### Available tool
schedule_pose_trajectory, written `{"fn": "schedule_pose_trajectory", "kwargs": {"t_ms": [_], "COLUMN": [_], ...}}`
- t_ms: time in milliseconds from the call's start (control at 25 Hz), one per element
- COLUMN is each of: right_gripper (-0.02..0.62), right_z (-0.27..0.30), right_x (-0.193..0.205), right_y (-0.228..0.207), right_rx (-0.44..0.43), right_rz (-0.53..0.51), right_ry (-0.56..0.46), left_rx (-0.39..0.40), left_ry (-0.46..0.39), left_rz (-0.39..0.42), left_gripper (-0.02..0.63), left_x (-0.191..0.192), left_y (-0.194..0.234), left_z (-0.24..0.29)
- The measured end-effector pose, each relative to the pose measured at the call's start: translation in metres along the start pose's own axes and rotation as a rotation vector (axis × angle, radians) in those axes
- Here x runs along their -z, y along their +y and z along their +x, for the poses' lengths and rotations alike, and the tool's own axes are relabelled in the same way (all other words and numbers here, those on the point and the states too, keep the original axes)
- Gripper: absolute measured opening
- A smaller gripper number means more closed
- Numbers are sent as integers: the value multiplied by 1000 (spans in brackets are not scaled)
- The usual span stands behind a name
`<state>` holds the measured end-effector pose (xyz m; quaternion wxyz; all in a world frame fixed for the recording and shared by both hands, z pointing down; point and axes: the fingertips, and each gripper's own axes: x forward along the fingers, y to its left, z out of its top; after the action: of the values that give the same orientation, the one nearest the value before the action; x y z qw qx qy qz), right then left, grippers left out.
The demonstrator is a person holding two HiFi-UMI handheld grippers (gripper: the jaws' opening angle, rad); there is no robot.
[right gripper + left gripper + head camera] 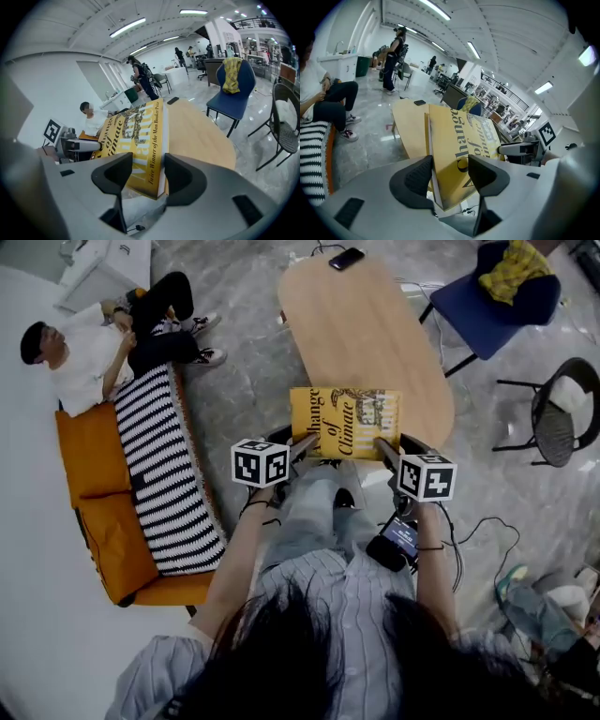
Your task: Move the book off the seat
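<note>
A yellow hardback book (345,421) hangs flat over the near end of the oval wooden table (366,334). My left gripper (305,444) is shut on its near left corner. My right gripper (382,448) is shut on its near right corner. In the left gripper view the book (459,140) stands edge-on between the dark pads of the left gripper (450,173), with the other gripper beyond it. The right gripper view shows the book's spine edge (157,140) clamped between the jaws of the right gripper (147,176). A dark curved seat rim (277,435) shows just under the book.
A black phone (346,258) lies at the table's far end. A blue chair with a yellow cloth (497,296) and a black wire chair (562,418) stand to the right. On the left a person (84,352) sits by an orange sofa with a striped blanket (164,474). Cables trail on the floor at right.
</note>
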<state>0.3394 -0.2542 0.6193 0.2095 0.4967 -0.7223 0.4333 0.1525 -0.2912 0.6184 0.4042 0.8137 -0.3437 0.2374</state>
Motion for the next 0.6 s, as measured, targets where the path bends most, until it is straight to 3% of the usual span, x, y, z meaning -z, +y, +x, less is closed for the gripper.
{"fn": "schedule_pose_trajectory", "kwargs": {"t_ms": [240, 600], "right_gripper": [225, 225], "right_z": [20, 49], "right_x": [18, -3], "right_y": [-21, -82], "right_rx": [90, 124], "right_rz": [106, 262], "right_ry": [-32, 2], "left_rx": [94, 143], "left_ry": [79, 208], "left_rz": [69, 114], "left_gripper": [245, 239], "left_x": [-2, -44], "left_y": [19, 21], "left_z": [45, 122]}}
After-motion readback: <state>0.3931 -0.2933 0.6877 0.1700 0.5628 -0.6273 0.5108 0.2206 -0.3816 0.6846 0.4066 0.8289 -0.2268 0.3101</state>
